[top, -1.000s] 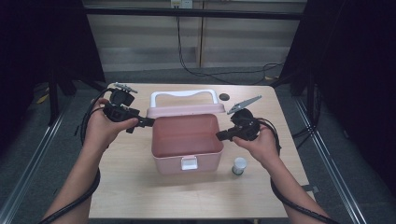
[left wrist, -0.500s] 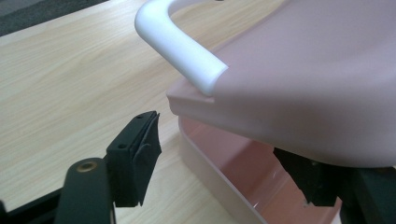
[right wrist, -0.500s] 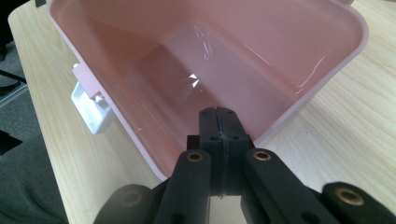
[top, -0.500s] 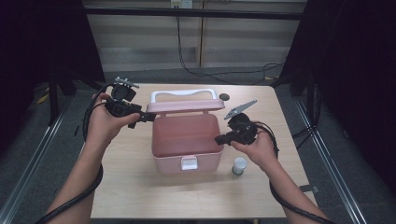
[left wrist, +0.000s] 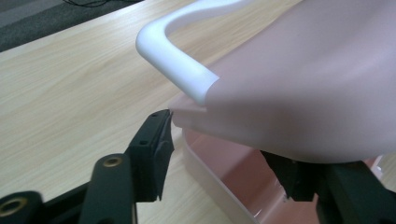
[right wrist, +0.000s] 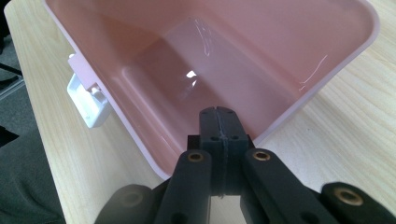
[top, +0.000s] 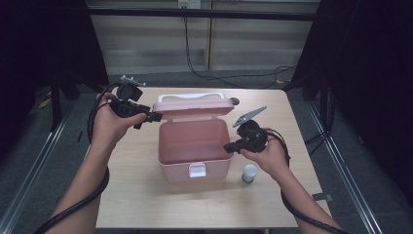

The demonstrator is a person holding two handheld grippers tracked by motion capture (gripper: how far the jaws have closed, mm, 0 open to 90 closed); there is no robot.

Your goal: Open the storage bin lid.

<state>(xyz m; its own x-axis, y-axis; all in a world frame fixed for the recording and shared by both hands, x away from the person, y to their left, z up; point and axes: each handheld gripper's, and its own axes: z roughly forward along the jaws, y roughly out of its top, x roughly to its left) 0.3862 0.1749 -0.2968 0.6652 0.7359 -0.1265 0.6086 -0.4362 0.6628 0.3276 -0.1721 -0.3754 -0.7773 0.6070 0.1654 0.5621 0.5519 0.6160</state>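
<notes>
The left gripper [top: 155, 117] is being held at the left end of the raised lid [top: 194, 108] of the pink box [top: 195, 146], which is standing in the middle of the wooden table [top: 126, 195]. In the left gripper view its 2 jaws are seen standing on either side of the lid's edge [left wrist: 187, 114], just below the white handle [left wrist: 177, 56]; they have just been closing, and whether the pads are already pressing on the lid cannot be told. The box is lying open and its white latch [top: 197, 170] is facing the person. At its right wall, the right gripper [top: 228, 146] is being held with its jaws pressed together on nothing, the tips [right wrist: 219, 122] hanging over the rim of the box [right wrist: 280, 123]. A small white-capped jar [top: 249, 173] is standing on the table just right of the box's front corner, near the right hand [top: 268, 156].
</notes>
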